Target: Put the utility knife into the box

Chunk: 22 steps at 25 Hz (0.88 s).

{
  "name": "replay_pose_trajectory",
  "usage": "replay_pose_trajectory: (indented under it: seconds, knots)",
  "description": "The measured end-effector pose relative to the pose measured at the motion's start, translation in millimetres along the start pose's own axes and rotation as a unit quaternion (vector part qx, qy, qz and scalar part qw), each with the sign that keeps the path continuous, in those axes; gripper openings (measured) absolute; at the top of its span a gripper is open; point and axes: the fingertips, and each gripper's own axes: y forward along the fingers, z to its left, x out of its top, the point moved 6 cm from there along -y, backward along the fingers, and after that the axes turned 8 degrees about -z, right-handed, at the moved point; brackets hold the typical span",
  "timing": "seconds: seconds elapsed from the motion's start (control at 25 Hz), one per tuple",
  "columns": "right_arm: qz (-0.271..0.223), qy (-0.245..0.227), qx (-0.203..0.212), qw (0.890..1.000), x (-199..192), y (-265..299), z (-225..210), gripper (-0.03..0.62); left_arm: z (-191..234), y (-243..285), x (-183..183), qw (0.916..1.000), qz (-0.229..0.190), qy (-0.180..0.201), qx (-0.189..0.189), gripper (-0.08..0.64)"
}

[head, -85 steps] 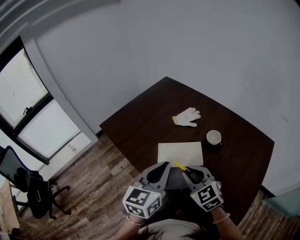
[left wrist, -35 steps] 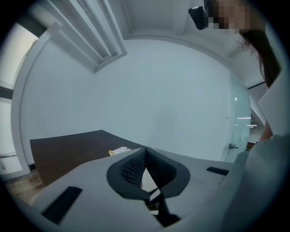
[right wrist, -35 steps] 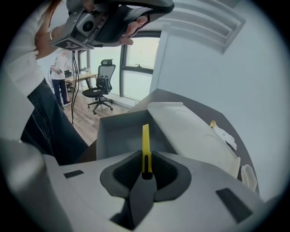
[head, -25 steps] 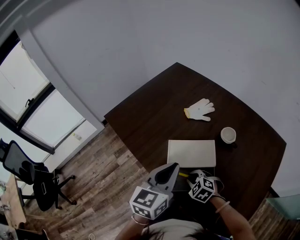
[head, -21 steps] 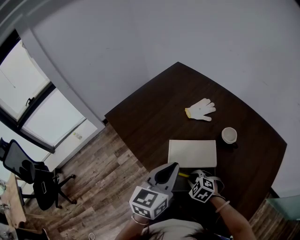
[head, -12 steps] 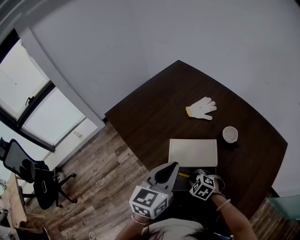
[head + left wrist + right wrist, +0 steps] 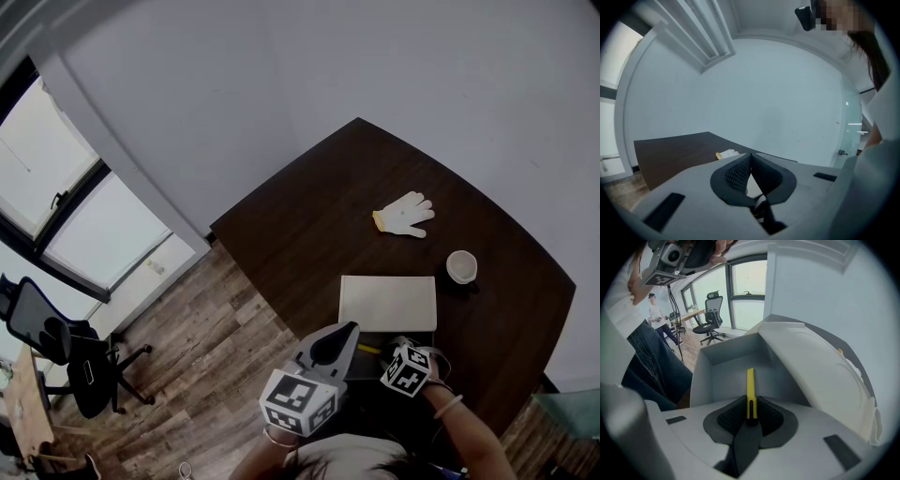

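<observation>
Over white box (image 7: 723,363), right gripper (image 7: 751,409) pinches slim knife (image 7: 750,386).

Both grippers are pale grey moulded shells. The left gripper (image 7: 750,158) and the right gripper (image 7: 751,411) each carry black, finely ribbed pads set in a dark rounded recess, with small black rectangular slots in the shell on either side. Off the near edge of the table (image 7: 309,234), each ends in a cube of black-and-white square markers: the left cube (image 7: 298,403) and the right cube (image 7: 405,367). A thin pale band (image 7: 448,409) rings the right wrist. The person wears a light top (image 7: 342,461), a white sleeve (image 7: 874,178) and blue jeans (image 7: 651,366) with pale stitched seams.
</observation>
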Motion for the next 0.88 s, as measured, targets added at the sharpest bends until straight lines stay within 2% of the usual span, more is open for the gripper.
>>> replay_pose_trajectory:
  seconds: [0.64,0.88]
  knots:
    - [-0.024,0.027,-0.014,0.999,4.5,-6.4,3.4,0.094,-2.4,-14.6,-1.2,0.9999,0.006,-0.001,-0.008,0.018]
    - [-0.047,0.037,-0.037,0.998,12.1,-19.8,8.0,0.092,-6.0,-26.9,1.7,1.0000,0.000,0.002,-0.005,0.018]
